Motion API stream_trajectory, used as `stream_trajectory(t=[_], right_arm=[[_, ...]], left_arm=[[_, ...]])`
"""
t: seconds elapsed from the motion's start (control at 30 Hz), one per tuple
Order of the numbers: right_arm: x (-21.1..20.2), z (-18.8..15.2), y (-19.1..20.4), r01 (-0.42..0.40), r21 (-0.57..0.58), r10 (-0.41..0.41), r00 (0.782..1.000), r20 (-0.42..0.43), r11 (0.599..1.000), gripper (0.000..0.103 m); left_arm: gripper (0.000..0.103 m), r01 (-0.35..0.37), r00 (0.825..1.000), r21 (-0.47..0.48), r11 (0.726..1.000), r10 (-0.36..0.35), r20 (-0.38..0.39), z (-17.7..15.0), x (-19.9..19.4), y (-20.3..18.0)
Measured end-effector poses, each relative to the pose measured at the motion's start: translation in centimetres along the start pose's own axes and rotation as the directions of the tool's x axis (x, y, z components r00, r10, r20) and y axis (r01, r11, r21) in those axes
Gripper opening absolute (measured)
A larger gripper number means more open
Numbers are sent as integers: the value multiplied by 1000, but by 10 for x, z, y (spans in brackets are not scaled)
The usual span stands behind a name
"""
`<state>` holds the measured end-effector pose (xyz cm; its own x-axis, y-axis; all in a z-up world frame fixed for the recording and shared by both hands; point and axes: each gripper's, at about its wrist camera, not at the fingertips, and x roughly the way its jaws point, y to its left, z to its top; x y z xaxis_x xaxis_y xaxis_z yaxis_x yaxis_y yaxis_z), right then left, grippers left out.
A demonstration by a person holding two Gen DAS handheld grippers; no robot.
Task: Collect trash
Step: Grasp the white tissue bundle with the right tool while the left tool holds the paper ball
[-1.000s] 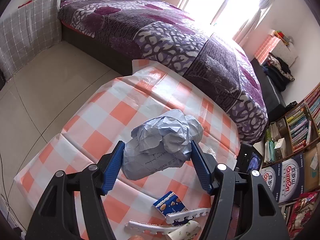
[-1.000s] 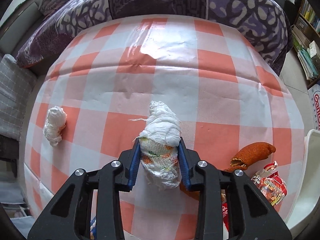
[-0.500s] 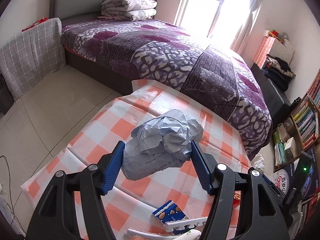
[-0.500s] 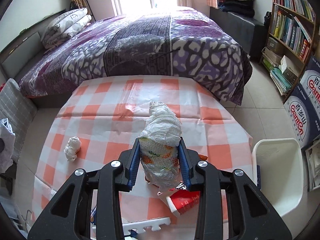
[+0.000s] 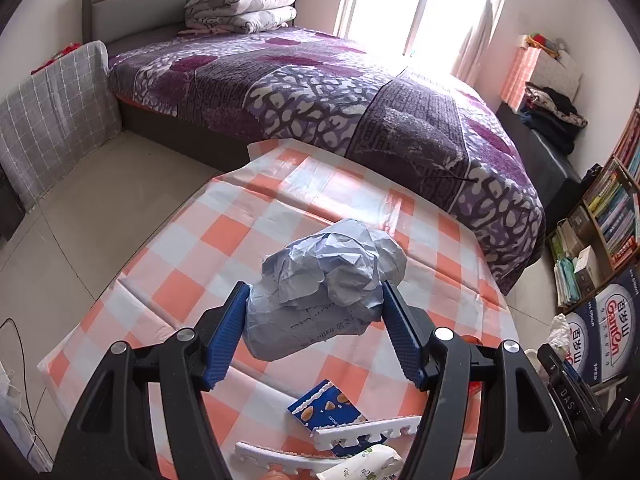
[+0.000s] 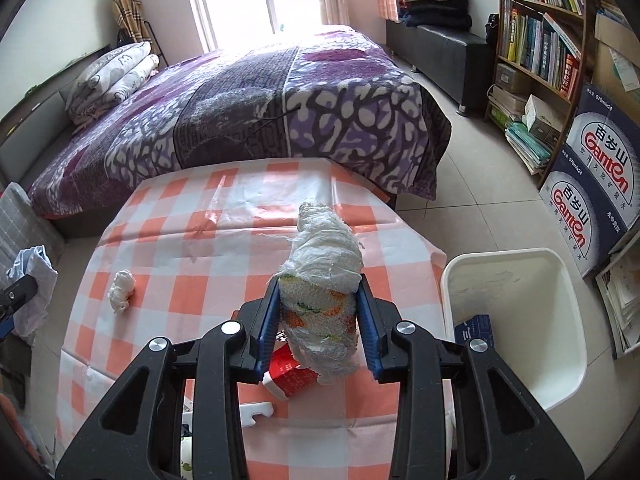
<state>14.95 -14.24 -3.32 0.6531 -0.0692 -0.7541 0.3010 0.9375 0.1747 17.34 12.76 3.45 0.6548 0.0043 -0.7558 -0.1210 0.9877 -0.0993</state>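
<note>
My left gripper (image 5: 316, 332) is shut on a crumpled grey-blue paper ball (image 5: 320, 284) and holds it high above the orange-checked table (image 5: 224, 236). My right gripper (image 6: 318, 320) is shut on a wad of white plastic wrap and patterned netting (image 6: 322, 280), also well above the table (image 6: 192, 280). A white bin (image 6: 516, 320) stands on the floor at the table's right; a dark blue box lies inside it. On the table lie a small white tissue wad (image 6: 122, 290), a red-and-white carton (image 6: 290, 376) and a blue snack packet (image 5: 326, 408).
A bed with a purple cover (image 5: 320, 92) runs behind the table. A bookshelf (image 6: 540, 40) and stacked Ganten boxes (image 6: 592, 176) stand at the right. White foam strips (image 5: 360, 436) lie at the table's near edge. Tiled floor (image 5: 80, 200) lies to the left.
Both grippers have risen well above the table with their loads still held. The right view now takes in the white bin and the room.
</note>
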Motion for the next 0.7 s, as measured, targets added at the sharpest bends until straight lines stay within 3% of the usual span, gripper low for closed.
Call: stream_trajectory(t=[0.7], right_arm=[[-15,4,-62,14,74,-15,1000,10,997,35]], left_arm=[[65,23,1000,125,992,-22,-7,-27,5,-83]])
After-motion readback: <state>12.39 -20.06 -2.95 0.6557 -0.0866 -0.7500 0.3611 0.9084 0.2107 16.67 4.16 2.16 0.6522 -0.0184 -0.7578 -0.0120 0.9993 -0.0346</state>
